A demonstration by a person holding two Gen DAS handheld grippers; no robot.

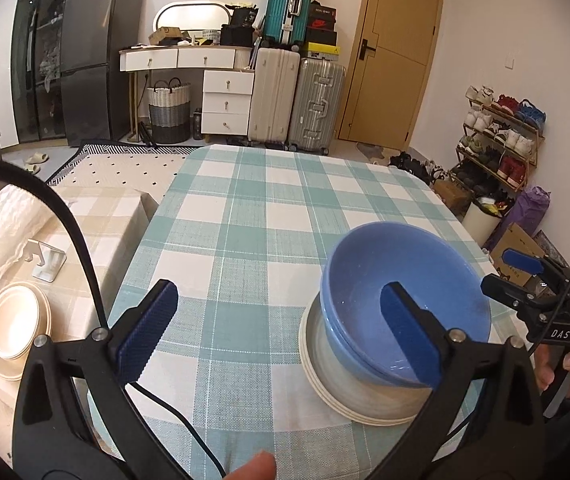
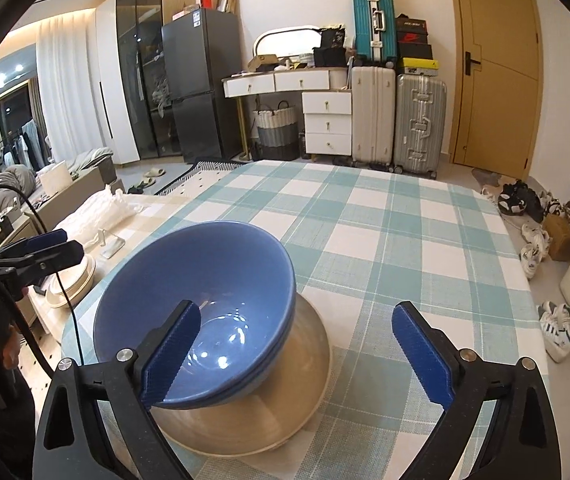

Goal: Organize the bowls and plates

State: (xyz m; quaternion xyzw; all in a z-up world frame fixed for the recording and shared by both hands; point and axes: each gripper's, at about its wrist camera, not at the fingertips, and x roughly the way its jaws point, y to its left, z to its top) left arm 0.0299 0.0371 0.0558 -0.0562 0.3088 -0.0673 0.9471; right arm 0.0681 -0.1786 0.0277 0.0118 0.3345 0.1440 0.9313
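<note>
Bowls: blue bowls [image 2: 205, 304] nested, sitting on cream plate stack [image 2: 269, 412] on checked tablecloth [image 2: 385, 240]. Left gripper [image 1: 281, 332] fingers spread, nothing between. Right gripper [image 2: 297, 352] fingers spread, clear of bowl rim. More cream plates [image 1: 17, 324] on side table, left.

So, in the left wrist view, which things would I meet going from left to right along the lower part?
Cream plates on the side table → left gripper → blue bowls on the plate stack → right gripper.
</note>
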